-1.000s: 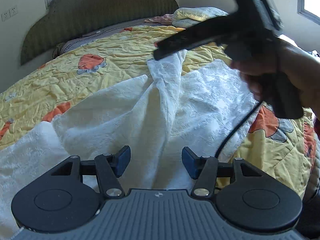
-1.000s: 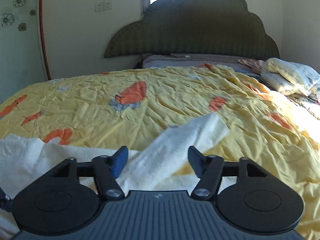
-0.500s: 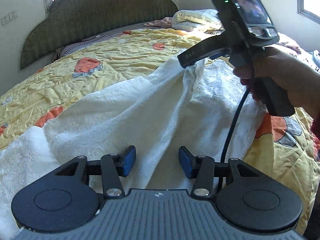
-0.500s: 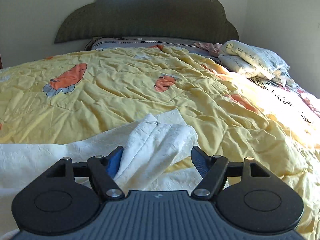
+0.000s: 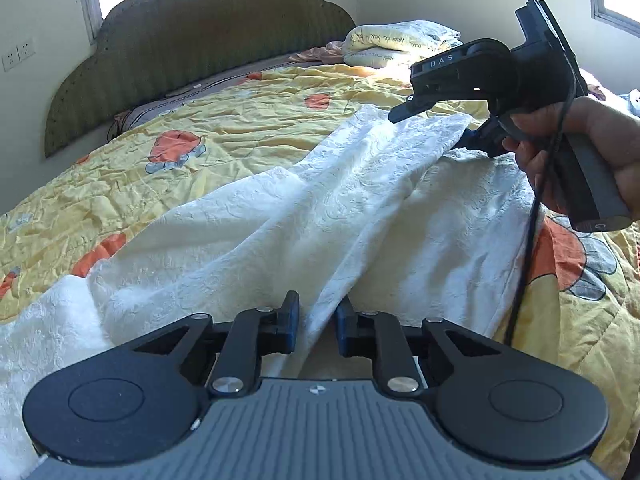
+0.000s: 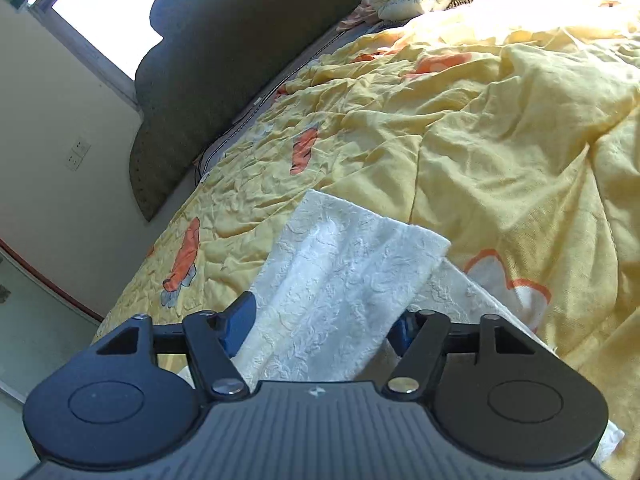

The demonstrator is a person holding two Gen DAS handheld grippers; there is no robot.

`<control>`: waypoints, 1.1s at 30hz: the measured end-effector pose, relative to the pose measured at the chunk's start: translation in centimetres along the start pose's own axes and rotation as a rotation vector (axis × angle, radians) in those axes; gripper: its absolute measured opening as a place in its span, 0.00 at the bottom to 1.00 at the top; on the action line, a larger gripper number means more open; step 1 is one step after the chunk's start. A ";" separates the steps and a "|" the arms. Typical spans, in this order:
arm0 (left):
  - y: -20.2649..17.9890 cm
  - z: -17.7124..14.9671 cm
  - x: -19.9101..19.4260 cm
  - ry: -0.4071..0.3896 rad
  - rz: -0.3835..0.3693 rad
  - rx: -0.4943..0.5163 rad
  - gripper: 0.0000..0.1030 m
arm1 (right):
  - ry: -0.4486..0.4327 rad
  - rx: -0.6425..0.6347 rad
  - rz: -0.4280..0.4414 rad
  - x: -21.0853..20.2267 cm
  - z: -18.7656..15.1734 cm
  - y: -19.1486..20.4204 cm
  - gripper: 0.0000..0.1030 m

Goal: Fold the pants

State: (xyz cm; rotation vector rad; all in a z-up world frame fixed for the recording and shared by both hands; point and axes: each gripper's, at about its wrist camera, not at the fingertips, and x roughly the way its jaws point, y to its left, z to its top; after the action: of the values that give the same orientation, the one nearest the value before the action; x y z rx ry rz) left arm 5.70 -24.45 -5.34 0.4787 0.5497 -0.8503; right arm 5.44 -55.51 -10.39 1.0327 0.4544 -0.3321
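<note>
White textured pants (image 5: pixel 328 216) lie across a yellow bedspread (image 5: pixel 240 120). My left gripper (image 5: pixel 316 320) is shut on a fold of the pants near the camera. My right gripper (image 5: pixel 436 124) shows in the left wrist view at the upper right, held by a hand, with the far end of the pants between its fingers. In the right wrist view the right gripper (image 6: pixel 324 320) has its jaws wide apart with a flat end of the pants (image 6: pixel 340 280) lying between them; whether they grip it cannot be told.
The bed has a dark green headboard (image 5: pixel 192 40) at the back. Folded pillows or blankets (image 5: pixel 392 44) lie near the head of the bed on the right. A black cable (image 5: pixel 528 248) hangs from the right gripper.
My left gripper has closed onto a fold of the pants. My right gripper has carried the pants' end to the right and lower, and its view has tilted.
</note>
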 end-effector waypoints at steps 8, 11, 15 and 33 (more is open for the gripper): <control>0.5 0.4 -1.1 -0.039 0.018 -0.043 0.07 | -0.042 0.087 0.097 -1.6 0.8 -1.4 0.05; 0.9 1.3 -4.1 -0.074 -0.047 -0.062 0.06 | -0.098 0.006 0.125 -5.2 1.3 0.4 0.05; -0.3 0.9 -7.2 -0.118 -0.115 -0.003 0.06 | -0.093 -0.083 0.073 -9.1 0.8 -0.1 0.05; 1.8 -2.4 -8.8 -0.006 -0.172 -0.090 0.64 | -0.195 -0.455 -0.131 -11.7 -5.5 4.4 0.39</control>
State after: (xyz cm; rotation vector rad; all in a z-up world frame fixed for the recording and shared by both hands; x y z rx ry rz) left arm 1.73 -17.03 -1.37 0.3501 0.6273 -0.9867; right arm -3.70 -48.02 -3.52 0.5228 0.3984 -0.4191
